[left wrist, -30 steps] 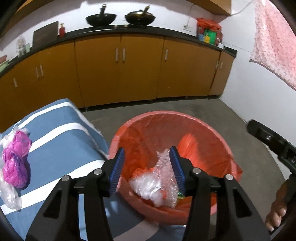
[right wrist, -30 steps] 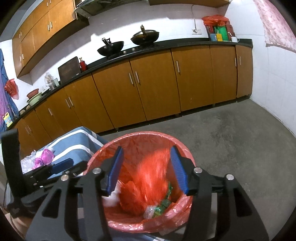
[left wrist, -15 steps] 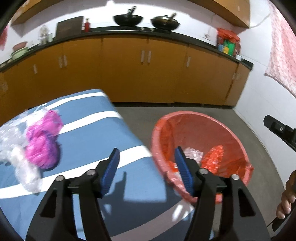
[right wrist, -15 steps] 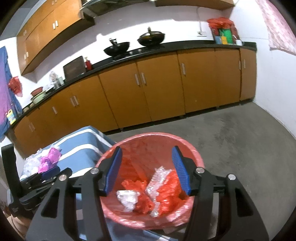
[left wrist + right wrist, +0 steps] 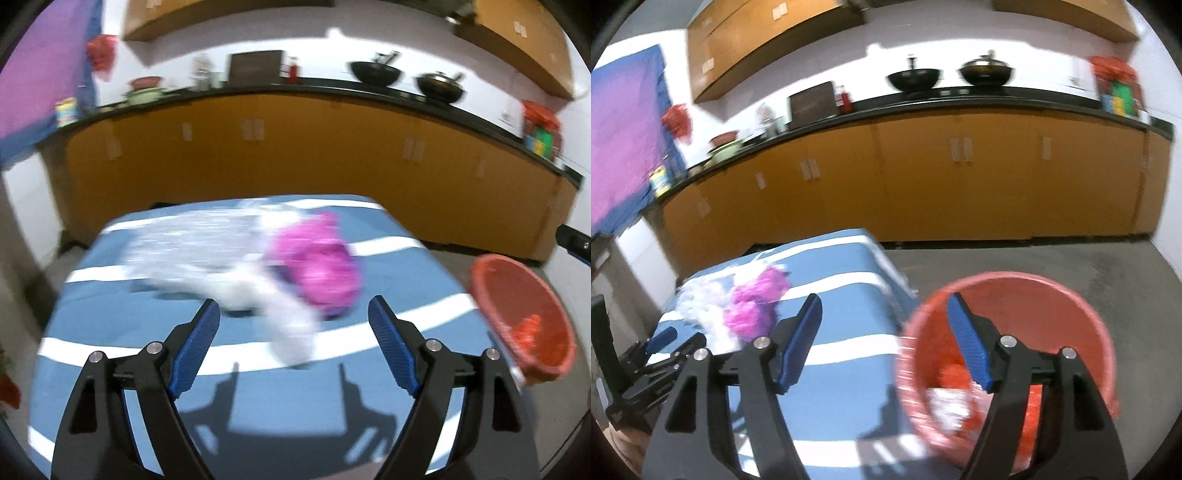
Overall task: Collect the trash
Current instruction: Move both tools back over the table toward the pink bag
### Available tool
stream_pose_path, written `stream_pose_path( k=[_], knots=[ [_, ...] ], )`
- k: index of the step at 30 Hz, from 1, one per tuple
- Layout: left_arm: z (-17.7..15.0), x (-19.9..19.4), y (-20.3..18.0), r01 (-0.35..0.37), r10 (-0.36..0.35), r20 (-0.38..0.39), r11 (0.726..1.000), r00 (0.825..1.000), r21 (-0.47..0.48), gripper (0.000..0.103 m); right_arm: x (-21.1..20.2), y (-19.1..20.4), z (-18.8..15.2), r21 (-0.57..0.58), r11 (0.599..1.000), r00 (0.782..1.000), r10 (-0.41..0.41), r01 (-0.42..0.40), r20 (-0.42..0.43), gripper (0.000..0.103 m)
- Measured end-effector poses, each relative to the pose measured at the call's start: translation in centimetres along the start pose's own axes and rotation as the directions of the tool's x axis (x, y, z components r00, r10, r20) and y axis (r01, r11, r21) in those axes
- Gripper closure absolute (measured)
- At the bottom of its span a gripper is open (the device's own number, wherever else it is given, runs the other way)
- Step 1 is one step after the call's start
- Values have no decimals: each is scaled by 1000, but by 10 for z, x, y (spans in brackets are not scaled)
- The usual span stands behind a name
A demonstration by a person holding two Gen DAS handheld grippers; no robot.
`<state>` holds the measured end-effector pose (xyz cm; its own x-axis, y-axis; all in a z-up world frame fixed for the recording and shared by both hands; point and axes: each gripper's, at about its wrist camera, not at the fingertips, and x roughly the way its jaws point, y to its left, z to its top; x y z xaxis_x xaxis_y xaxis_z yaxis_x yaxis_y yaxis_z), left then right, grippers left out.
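Tongs hovering empty over trash left on a striped desk.

Left tongs [image 5: 293, 334] are spread wide just short of a pink wad [image 5: 319, 264] and clear plastic [image 5: 207, 251]. Right tongs [image 5: 884, 343], also spread, hang over the red bin [image 5: 1086, 306], which already holds scraps; this pile remains.

Orange-brown base cabinets [image 5: 960, 184] are running along the white wall [image 5: 849, 48] under a black countertop [image 5: 997, 96], with matching upper cabinets [image 5: 757, 40] hanging above. Two dark woks [image 5: 375, 72] are sitting on the counter. Grey concrete floor [image 5: 1052, 262] is stretching toward the cabinets. A blue cloth with white stripes [image 5: 129, 332] is covering a table. Purple fabric [image 5: 617, 147] is hanging at the left.
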<state>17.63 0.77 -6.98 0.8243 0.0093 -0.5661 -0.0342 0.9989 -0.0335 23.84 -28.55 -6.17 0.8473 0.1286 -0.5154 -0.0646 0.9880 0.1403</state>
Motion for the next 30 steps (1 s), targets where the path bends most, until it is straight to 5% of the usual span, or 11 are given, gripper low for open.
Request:
stream_pose_path(
  k=[12, 27, 30],
  knots=[
    [-5, 12, 112, -167, 170, 5, 977, 986, -131, 19, 106, 141, -7, -122, 980, 980, 139, -157, -142, 31],
    [-1, 27, 143, -169, 172, -1, 968, 985, -185, 19, 176, 185, -28, -167, 974, 957, 103, -153, -273, 29],
    [0, 30, 140, -160, 162, -4, 970, 987, -181, 19, 180, 184, -31, -167, 973, 950, 103, -157, -294, 45]
  ],
)
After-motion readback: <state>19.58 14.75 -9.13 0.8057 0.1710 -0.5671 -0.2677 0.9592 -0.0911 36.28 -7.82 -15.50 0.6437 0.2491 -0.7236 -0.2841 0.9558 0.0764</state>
